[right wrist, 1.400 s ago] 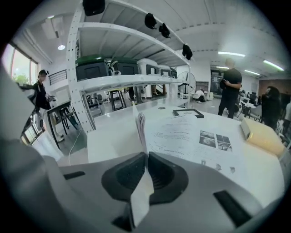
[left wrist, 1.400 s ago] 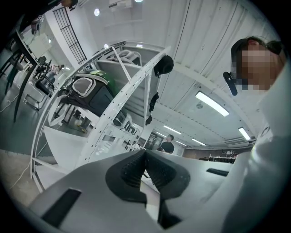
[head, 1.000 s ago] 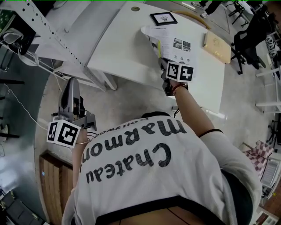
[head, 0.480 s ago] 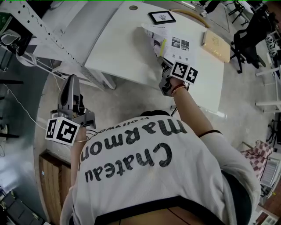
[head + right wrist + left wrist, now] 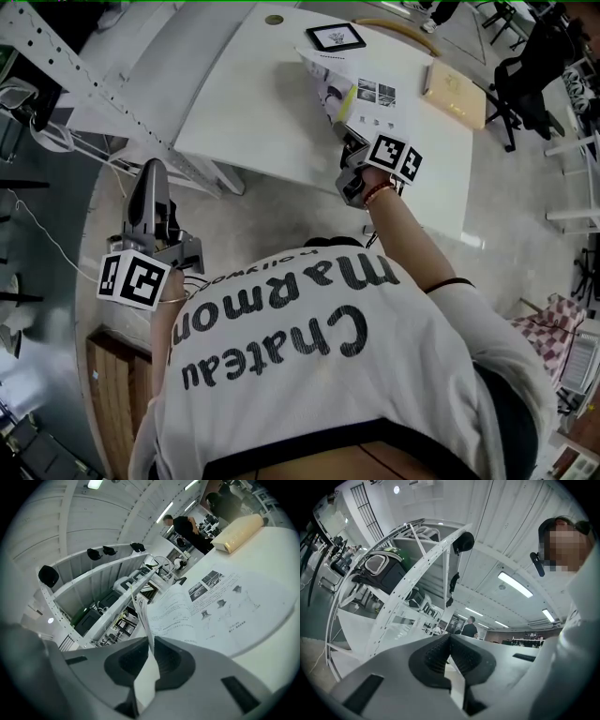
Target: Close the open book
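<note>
Table, book in right hand-held gripper

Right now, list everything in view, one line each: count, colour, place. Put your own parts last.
table: one, white, ahead of the person.
open book: one, white printed pages, on the table's near right part, some pages lifted.
framed picture: one, black frame, at the table's far edge beyond the book.
slab: one, tan, on the table to the right of the book.
rack: one, white perforated metal, left of the table.
cabinet: one, wooden, low at left.
chair: one, black, beyond the table's right end.
left tongs: one, grey, shut and empty, off the table.
right tongs: one, grey, shut on the book's lifted pages.
</note>
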{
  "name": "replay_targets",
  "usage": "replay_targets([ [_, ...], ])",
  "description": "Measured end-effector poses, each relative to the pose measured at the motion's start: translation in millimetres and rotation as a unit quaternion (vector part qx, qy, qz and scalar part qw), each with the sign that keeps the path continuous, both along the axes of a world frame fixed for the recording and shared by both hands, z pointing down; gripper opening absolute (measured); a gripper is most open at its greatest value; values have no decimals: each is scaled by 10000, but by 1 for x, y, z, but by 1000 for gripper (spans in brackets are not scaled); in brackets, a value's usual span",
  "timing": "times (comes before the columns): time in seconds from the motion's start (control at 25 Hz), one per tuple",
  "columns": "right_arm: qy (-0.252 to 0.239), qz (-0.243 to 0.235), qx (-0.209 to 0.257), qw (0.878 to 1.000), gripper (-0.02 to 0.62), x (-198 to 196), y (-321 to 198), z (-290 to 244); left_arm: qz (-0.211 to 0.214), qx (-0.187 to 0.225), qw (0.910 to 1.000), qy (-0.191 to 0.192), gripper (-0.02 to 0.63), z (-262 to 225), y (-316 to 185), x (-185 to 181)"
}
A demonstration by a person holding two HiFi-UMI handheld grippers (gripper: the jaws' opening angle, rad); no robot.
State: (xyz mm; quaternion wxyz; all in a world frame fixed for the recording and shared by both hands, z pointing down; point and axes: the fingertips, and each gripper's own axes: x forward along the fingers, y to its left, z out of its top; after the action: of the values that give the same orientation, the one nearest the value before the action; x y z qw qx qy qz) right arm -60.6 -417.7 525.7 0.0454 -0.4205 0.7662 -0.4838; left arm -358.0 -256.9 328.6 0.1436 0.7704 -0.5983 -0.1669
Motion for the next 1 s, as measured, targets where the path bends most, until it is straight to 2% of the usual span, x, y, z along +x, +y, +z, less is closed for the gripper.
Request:
replay_targets([
  [0.36,-193,101,80,9997,48,14,3,-4,110,-7,9999,-10,23,-2,-4,12],
  [1.0,-144,331,108,9993,48,37,10,-6,192,9,9998,-82,23,-4,5,23],
])
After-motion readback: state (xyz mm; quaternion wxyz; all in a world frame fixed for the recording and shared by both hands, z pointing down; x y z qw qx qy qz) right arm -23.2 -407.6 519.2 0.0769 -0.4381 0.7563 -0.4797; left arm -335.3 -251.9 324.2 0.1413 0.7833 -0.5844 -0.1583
